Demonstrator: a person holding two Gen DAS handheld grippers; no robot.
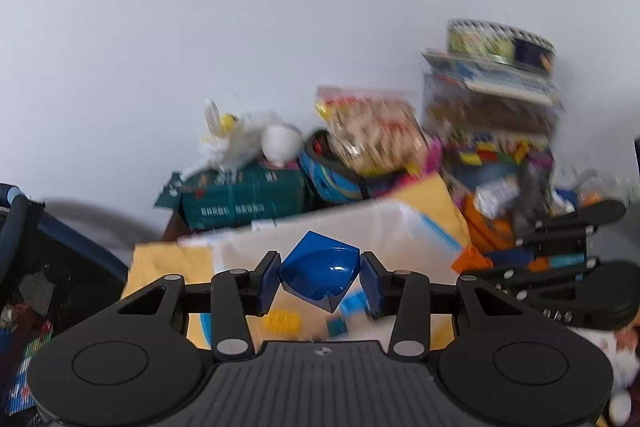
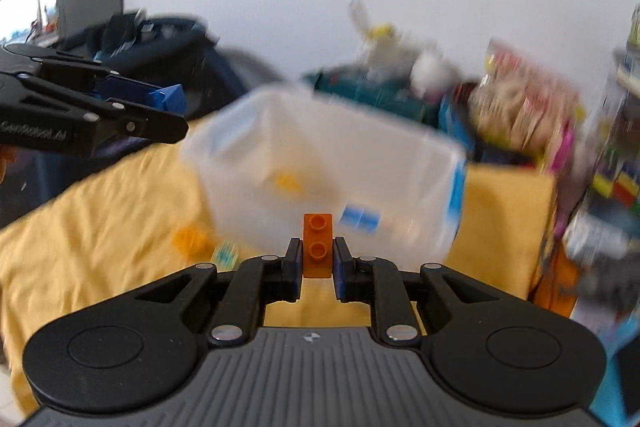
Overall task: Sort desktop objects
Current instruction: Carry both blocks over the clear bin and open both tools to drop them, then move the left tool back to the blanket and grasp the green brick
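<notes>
Here, left gripper [image 1: 320, 277] clamped on a blue scooped block [image 1: 319, 277] at frame centre, right gripper [image 2: 318, 261] pinching an orange two-stud brick [image 2: 318, 245], clear plastic bin [image 2: 320, 163] mid-frame on yellow cloth [image 2: 100, 211], blurred toy clutter [image 1: 492, 131] at right, plain white wall [image 1: 240, 27] above.

A yellow cloth [image 2: 100, 211] covered the table, a green box [image 1: 244, 199] sat against the white wall [image 1: 280, 7], and a dark bag [image 2: 168, 43] slumped off left.
</notes>
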